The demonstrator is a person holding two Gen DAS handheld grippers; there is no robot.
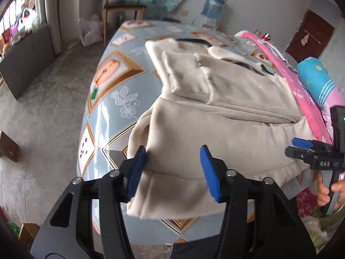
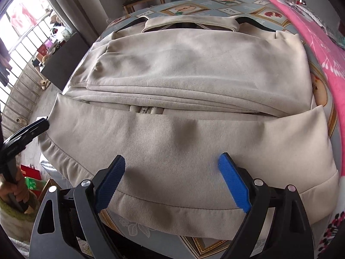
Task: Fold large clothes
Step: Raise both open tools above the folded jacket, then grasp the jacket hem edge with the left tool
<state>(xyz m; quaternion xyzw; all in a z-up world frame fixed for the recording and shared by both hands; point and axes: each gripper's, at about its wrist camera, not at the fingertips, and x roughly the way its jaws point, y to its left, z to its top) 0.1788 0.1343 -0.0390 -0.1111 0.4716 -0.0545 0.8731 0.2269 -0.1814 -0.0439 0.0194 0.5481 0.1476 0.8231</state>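
Closest to the lens of my left gripper [image 1: 173,168] are its two blue pads, spread wide apart. A loose flap of the beige jacket [image 1: 215,118] sits in the gap between them, at the table's near corner. The left pad [image 1: 135,171] looks to be against the flap's edge, though the cloth is blurred there and I cannot tell whether it truly touches. The right pad stands beside the cloth without pinching it. Nothing is clamped.

My right gripper [image 2: 171,180] is also wide open. Its blue pads hover over the jacket's [image 2: 194,75] near hem, one on each side of a broad stretch of fabric, and they grip nothing. Two soft dark shadows fall on the cloth between and ahead of the pads.

The jacket lies on the table [image 1: 112,99], which has a glossy blue cloth with framed pictures printed on it. The garment is partly folded: the sleeves lie across the chest, the collar points away from me, and a zip pull shows near the middle in the right view. The lower part lies in a wide band nearest me, its hem reaching the table edge.

A pink blanket [image 2: 319,49] runs along the table's right side. From the left view, my right gripper [image 1: 301,145] shows at the far right, beside the jacket's edge. A chair [image 1: 123,6] stands beyond the table.
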